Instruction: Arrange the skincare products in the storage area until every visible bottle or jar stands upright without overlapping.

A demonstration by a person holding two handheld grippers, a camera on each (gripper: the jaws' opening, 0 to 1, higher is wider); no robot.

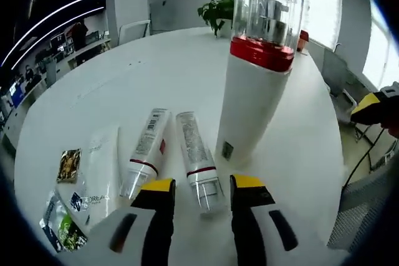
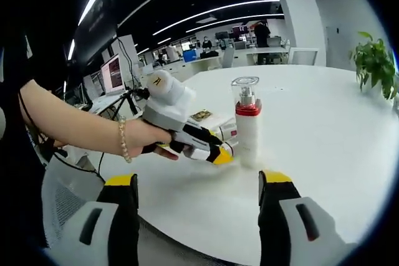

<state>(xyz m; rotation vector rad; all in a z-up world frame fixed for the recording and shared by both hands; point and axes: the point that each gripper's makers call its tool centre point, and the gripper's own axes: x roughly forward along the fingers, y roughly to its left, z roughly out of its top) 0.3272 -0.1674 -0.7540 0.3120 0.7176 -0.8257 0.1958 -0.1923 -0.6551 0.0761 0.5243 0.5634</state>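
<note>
Tube [image 1: 198, 157] lying flat, cap between left hand-held gripper [image 1: 202, 186] jaws | jaws parted, ungripped

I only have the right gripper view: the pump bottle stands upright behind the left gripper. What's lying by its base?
Observer: Two tubes lie flat beside the pump bottle: the near tube and the far tube.
Operator: Is the left gripper holding one?
Observer: No. The left gripper is open, with the near tube's cap between its jaw tips.
Operator: Anything else lying down?
Observer: A white L'Oreal tube and a gold sachet, beyond the far tube.
</note>
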